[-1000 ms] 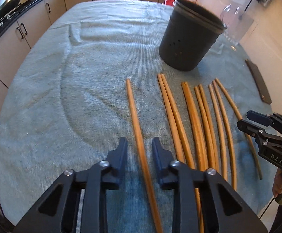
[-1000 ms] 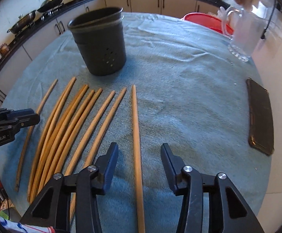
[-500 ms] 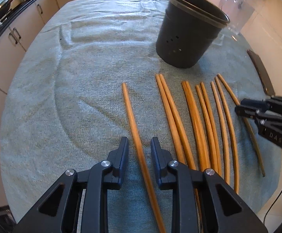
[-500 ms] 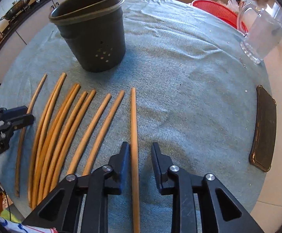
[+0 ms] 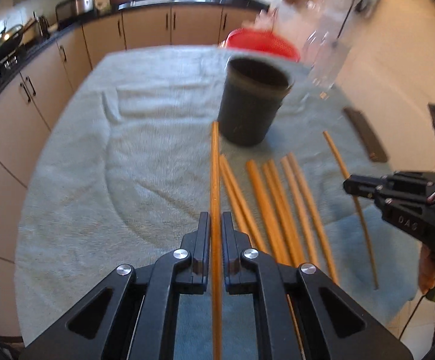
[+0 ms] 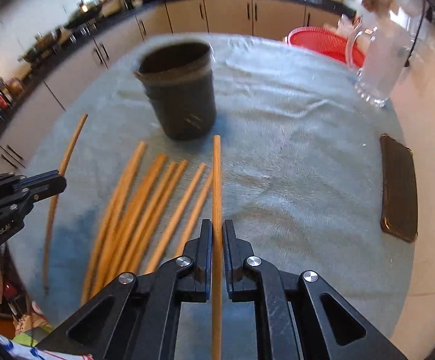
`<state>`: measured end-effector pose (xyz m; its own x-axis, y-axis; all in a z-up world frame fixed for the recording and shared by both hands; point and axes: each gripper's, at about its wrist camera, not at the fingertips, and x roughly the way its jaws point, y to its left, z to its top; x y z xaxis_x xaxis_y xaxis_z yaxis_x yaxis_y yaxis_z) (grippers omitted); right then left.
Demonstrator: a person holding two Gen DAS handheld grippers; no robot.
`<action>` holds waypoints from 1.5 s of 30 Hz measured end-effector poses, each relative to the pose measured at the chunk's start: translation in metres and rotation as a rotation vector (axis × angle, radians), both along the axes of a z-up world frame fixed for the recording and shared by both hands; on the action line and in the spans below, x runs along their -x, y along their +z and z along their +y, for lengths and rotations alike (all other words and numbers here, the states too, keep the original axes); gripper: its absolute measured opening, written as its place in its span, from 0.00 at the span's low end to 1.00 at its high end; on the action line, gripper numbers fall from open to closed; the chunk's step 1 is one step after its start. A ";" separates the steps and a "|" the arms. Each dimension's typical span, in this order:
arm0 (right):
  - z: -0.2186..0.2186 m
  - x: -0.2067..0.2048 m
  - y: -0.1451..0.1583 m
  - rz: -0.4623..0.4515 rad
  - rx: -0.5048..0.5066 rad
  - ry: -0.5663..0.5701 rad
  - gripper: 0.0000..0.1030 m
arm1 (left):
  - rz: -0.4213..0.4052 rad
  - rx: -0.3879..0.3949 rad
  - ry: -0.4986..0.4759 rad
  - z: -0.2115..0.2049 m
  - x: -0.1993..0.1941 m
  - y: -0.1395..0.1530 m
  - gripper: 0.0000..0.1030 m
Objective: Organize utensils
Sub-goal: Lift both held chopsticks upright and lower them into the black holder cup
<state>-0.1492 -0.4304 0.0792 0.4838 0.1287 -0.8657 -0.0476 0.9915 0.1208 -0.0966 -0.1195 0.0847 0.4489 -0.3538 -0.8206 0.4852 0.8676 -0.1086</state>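
In the left wrist view my left gripper (image 5: 216,219) has its jaws closing, pads pressed on one wooden chopstick (image 5: 215,165) that is lifted and points at the dark round holder (image 5: 253,102). Several more chopsticks (image 5: 277,198) lie side by side on the towel. My right gripper (image 6: 217,225) is also closing, pinching another chopstick (image 6: 216,174) raised above the towel, with the holder (image 6: 178,90) just beyond its tip. Each gripper shows in the other's view, the right gripper (image 5: 349,184) and the left gripper (image 6: 61,181), each with its stick.
A blue-grey towel (image 6: 292,138) covers the round table. A dark flat phone-like object (image 6: 398,189) lies near the right edge. A glass pitcher (image 6: 379,60) and a red basket (image 6: 322,42) stand at the back right. Kitchen cabinets run behind.
Both grippers' jaws closed onto the chopsticks that lay between them. Both rose and tilted up, lifting the two sticks off the towel.
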 end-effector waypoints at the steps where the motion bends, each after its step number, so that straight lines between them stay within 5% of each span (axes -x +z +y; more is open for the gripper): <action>1: 0.000 0.008 0.006 -0.026 -0.011 -0.005 0.07 | -0.014 0.018 -0.007 0.003 0.005 0.006 0.06; 13: 0.014 0.074 0.060 -0.239 -0.101 -0.040 0.07 | -0.202 0.143 -0.008 0.027 0.064 0.061 0.06; 22: 0.010 0.067 0.107 -0.421 -0.194 -0.097 0.07 | -0.284 0.273 0.017 0.030 0.051 0.108 0.06; 35: -0.004 -0.026 0.164 -0.662 -0.226 -0.220 0.07 | -0.351 0.338 0.045 -0.017 -0.038 0.172 0.06; 45: -0.017 -0.120 0.152 -0.719 -0.243 -0.291 0.07 | -0.330 0.327 0.075 -0.068 -0.124 0.160 0.06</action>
